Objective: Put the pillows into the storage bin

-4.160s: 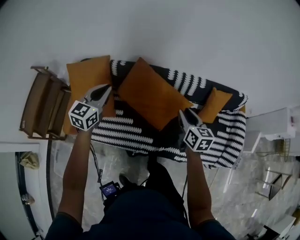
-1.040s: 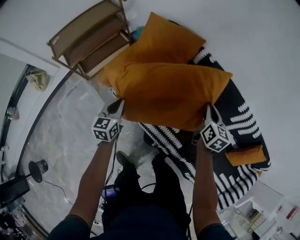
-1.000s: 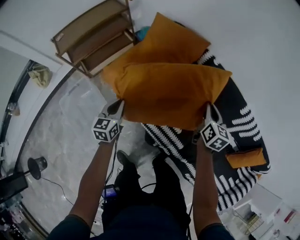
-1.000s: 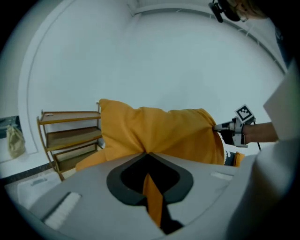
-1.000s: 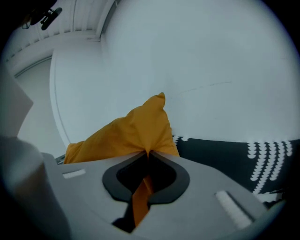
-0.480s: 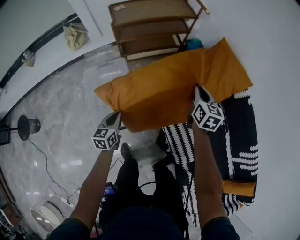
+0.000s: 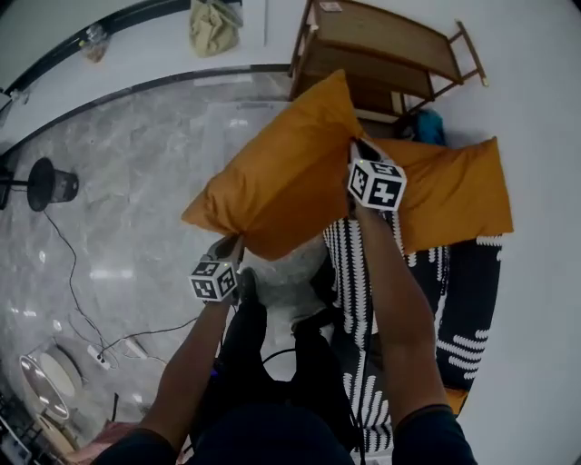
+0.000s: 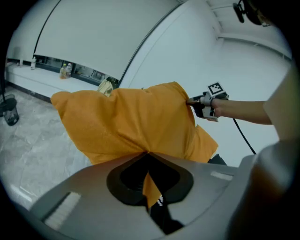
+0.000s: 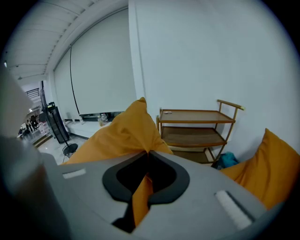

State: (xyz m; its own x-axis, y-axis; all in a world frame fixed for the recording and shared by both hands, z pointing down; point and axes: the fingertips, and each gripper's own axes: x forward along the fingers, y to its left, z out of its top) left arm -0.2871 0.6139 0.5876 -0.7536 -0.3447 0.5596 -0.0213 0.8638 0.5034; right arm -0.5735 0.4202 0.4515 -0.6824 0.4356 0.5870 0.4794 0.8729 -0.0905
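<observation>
A big orange pillow (image 7: 281,182) hangs in the air between my two grippers. The left gripper (image 7: 231,247) is shut on its near lower corner, and orange cloth (image 8: 126,122) is pinched between the jaws. At the far upper corner, the right gripper (image 7: 358,147) is shut on the pillow (image 9: 122,133). From the left gripper view I see the right gripper (image 8: 192,100) across the pillow. A second orange pillow (image 7: 454,191) lies on the sofa (image 7: 467,300). A clear storage bin (image 7: 238,107) shows only faintly on the floor beyond the held pillow.
A wooden shelf cart (image 7: 381,45) stands by the wall next to the sofa, with a teal item (image 9: 228,159) at its foot. A black round stand (image 7: 50,184), cables (image 7: 82,309) and a beige bag (image 7: 211,23) are on the marble floor to the left.
Both grippers have swung the held pillow left, away from the sofa and out over the marble floor. The shelf cart and second pillow have shifted to the right of the view.
</observation>
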